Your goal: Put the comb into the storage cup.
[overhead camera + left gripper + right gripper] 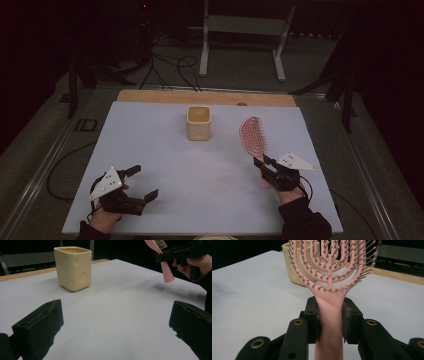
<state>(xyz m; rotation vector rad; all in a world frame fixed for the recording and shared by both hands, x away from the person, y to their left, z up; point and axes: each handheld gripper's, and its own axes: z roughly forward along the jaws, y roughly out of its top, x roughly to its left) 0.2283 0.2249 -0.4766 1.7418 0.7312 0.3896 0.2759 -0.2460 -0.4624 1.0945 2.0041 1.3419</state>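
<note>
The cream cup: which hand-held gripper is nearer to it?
Right. The right hand-held gripper sits right of the cream cup, holding the pink hairbrush; the left hand-held gripper lies farther off.

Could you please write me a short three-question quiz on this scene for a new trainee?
1. True or false: the left gripper is clamped on the cream cup.
2. Which part of the pink hairbrush does the right gripper hold? A) the bristle head B) the handle C) nothing
3. Fill in: the cup stands upright on the white ____.

Key:
1. False; its jaws stand wide apart with nothing between them, short of the cup.
2. B.
3. Table.
</note>
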